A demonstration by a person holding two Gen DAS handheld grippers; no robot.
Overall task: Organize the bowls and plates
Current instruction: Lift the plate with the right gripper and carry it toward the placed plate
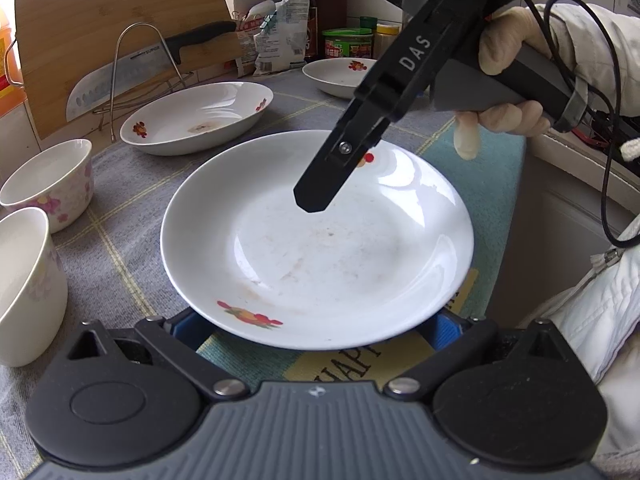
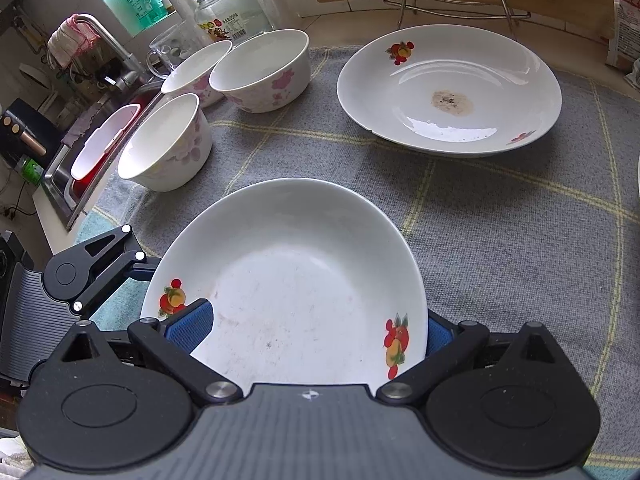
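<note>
L→R: 3 floral bowls (image 2: 168, 140) grouped at mat's left edge by the sink (image 2: 60, 176). L gripper (image 1: 316, 328) spread wide, blue pads either side of the near plate (image 1: 316, 240), no visible contact; plate sits flat on the grey checked mat (image 1: 120, 208). R gripper (image 2: 308, 332) has one pad inside, one outside that plate's rim; can't tell if clamped. 2nd plate (image 2: 448, 88), stained centre, far right near the knife rack (image 2: 452, 0). 3rd plate (image 1: 340, 76) further back.
</note>
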